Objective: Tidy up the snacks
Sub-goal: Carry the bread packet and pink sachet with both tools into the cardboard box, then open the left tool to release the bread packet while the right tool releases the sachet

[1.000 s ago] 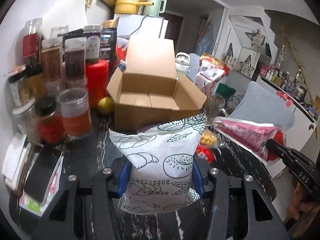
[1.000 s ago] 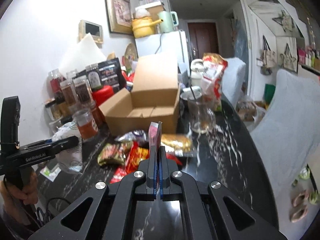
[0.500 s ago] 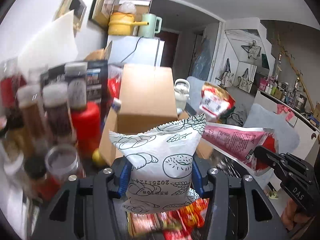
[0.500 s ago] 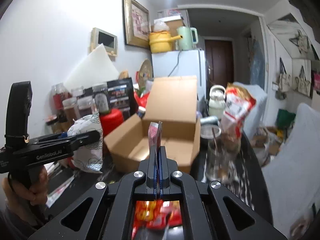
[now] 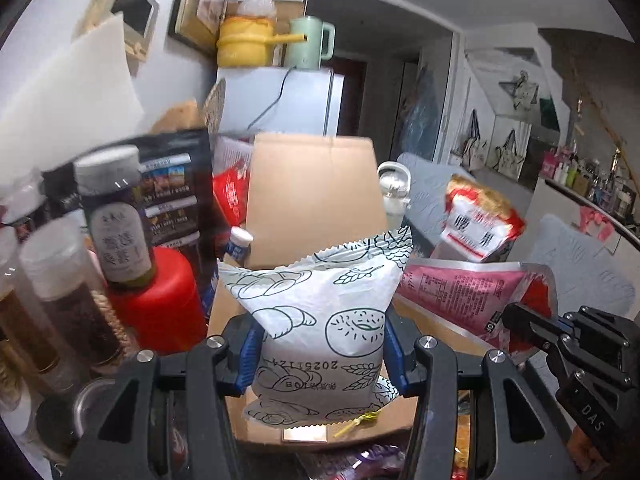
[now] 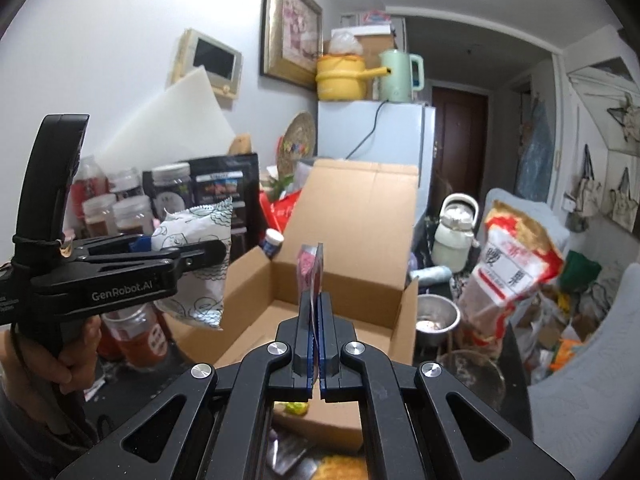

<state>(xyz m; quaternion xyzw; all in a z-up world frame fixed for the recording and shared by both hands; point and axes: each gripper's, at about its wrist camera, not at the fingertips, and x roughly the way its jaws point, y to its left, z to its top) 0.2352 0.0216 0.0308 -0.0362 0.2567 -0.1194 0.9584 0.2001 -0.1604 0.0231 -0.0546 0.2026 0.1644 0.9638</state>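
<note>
The open cardboard box (image 6: 320, 300) lies straight ahead of and below both grippers, its rear flap standing upright. The left gripper (image 5: 320, 344) has its jaws pinching a white bread-print snack bag (image 5: 320, 320), held upright at the box's left front edge. The right gripper (image 6: 315, 336), jaws pressed together on a flat pink foil pouch (image 6: 310, 268) standing edge-on, hangs over the front wall and looks nearer the opening. The visible box floor shows bare cardboard; other packets lie on the counter below.

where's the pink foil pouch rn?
Pinched in the shut right gripper, edge-on above the open cardboard box. In the left wrist view the pink foil pouch hangs right of the white bread packet.
</note>
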